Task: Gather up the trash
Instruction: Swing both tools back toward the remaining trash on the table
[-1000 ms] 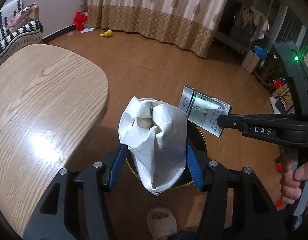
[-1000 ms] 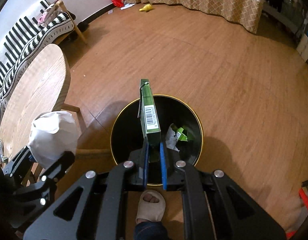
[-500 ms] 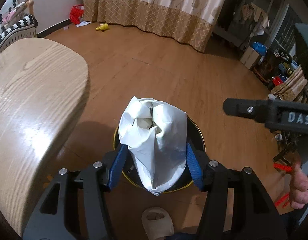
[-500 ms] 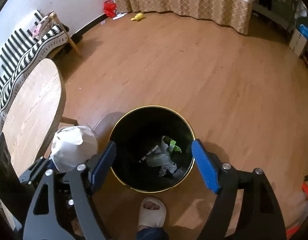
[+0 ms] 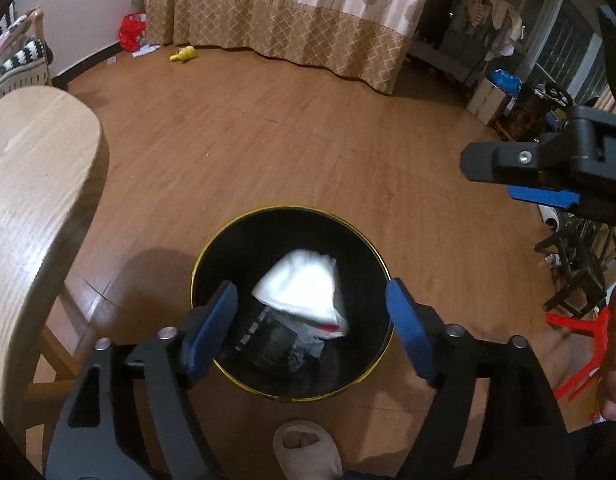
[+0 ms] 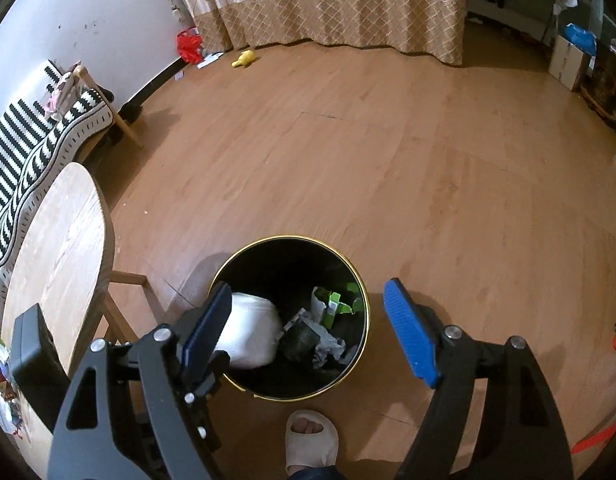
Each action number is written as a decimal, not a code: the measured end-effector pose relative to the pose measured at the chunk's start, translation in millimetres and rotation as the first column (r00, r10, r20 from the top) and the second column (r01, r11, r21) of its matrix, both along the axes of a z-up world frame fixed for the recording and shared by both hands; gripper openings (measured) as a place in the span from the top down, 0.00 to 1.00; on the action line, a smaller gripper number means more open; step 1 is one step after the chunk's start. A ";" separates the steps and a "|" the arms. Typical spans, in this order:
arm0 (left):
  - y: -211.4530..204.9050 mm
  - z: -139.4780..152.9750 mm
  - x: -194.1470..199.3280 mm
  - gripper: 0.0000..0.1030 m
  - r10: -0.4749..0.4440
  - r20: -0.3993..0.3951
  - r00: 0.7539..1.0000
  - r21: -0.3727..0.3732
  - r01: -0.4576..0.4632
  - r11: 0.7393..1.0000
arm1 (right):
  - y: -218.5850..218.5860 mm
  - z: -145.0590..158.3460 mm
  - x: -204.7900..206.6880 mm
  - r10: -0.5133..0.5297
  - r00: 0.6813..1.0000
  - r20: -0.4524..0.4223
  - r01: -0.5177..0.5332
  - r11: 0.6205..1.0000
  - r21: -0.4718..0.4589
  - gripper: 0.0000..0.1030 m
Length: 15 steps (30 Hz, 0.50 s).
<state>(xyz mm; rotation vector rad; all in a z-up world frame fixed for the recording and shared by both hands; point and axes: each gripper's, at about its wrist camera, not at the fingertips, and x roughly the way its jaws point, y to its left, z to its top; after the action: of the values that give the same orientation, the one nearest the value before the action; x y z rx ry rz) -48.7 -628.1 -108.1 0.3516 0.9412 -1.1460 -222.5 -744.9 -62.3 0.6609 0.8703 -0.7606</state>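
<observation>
A black bin with a gold rim (image 5: 381, 264) (image 6: 361, 300) stands on the wooden floor below both grippers. The white crumpled bag (image 5: 304, 286) (image 6: 254, 330) is blurred in the bin's mouth, free of the pads. Under it lie a green carton (image 6: 332, 306) and grey crumpled scraps (image 6: 325, 346). My left gripper (image 5: 313, 320) hangs over the bin, its jaws opening with nothing pressed between them. My right gripper (image 6: 308, 322) is open and empty above the bin; its finger (image 5: 519, 160) shows at the right of the left wrist view.
A round wooden table (image 5: 24, 200) (image 6: 56, 248) stands left of the bin. A foot in a beige slipper (image 5: 304, 452) (image 6: 311, 440) is just before the bin. A striped sofa (image 6: 36, 140), curtain (image 5: 276, 12), yellow toy (image 6: 244, 58) and red bag (image 5: 130, 32) lie beyond open floor.
My right gripper opened and the green carton dropped into the bin. Then my left gripper opened and the white bag fell from it into the bin. The left gripper moved over the bin.
</observation>
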 end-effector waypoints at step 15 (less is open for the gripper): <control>89.5 57.6 10.1 0.11 0.082 0.082 0.993 -0.049 -0.078 0.996 | 53.4 38.3 41.1 0.144 0.987 0.077 -0.140 0.989 -0.052 0.21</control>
<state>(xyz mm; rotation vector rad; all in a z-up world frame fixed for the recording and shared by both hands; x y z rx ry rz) -38.6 -538.6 -50.5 0.3193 0.8467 -1.0695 -181.3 -691.5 -24.0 0.5782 0.8142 -0.6199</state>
